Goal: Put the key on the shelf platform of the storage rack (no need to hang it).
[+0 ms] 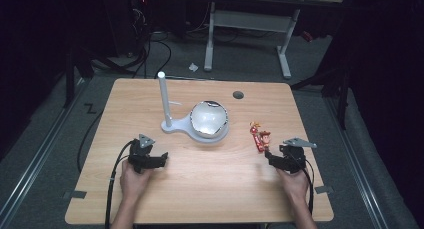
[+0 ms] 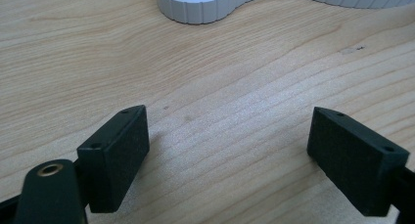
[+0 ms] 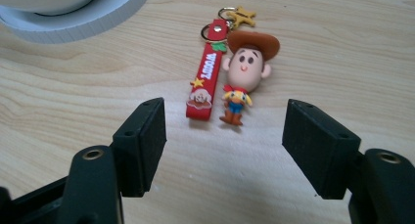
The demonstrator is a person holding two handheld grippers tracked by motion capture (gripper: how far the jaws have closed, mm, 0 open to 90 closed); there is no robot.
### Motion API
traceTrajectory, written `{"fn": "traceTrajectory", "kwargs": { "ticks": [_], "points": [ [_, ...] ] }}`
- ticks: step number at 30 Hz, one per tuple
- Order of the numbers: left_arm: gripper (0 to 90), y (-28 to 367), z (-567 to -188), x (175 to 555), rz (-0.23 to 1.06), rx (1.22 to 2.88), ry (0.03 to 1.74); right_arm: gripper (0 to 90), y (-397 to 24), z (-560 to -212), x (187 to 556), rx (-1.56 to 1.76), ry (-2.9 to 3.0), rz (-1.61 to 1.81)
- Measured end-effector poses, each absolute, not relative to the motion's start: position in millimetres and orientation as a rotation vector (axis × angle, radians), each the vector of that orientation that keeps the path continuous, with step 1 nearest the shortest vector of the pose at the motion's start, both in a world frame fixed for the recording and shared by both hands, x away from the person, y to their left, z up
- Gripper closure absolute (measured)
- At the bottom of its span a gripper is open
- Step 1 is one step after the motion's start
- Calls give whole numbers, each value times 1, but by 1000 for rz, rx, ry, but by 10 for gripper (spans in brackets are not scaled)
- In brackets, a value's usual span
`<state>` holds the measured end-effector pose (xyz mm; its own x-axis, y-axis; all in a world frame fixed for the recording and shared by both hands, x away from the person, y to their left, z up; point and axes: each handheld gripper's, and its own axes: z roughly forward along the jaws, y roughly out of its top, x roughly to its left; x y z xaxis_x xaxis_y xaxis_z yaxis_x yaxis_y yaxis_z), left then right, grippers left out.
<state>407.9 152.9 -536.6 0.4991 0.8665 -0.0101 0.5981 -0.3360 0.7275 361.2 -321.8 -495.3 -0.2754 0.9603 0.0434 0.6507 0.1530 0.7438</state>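
A keychain with a red strap [image 3: 205,77] and a small cowboy figure [image 3: 244,67] lies flat on the wooden table [image 1: 210,179], right of centre [image 1: 260,137]. My right gripper [image 3: 222,136] stands open just short of it, jaws apart with bare wood between them; in the high view this right gripper [image 1: 272,159] sits below the keychain. My left gripper [image 2: 227,145] is open over bare wood, and in the high view the left gripper [image 1: 159,158] rests near the table's left. A white stand [image 1: 172,124] with an upright post [image 1: 163,96] carries a shiny bowl [image 1: 209,118].
The white stand's ribbed base [image 2: 200,6] lies ahead of the left gripper, and its rim [image 3: 73,23] shows at the right gripper view's upper left. A dark round grommet [image 1: 238,95] sits near the table's far edge. Another desk's white legs [image 1: 285,59] stand behind.
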Motion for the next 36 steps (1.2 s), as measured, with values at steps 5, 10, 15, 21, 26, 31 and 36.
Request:
{"fn": "traceTrajectory", "kwargs": {
  "ticks": [5,10,15,21,26,31,36],
  "points": [
    [160,153,-537,408,505,2060,1198,293,-317,-495,377,1535,2012,925],
    [160,153,-537,408,506,2060,1198,278,-314,-498,393,1558,2005,908],
    [160,153,-537,408,506,2060,1198,275,-314,-502,403,1588,1992,895],
    [160,153,-537,408,505,2060,1198,264,-311,-508,418,1616,2001,845],
    [161,153,-537,408,505,2059,1198,266,-310,-513,426,1633,2011,823],
    [160,153,-537,408,506,2060,1198,303,-309,-517,430,1633,2028,814],
    [161,153,-537,408,505,2059,1198,384,-306,-521,430,1612,2048,798]
  ]
}}
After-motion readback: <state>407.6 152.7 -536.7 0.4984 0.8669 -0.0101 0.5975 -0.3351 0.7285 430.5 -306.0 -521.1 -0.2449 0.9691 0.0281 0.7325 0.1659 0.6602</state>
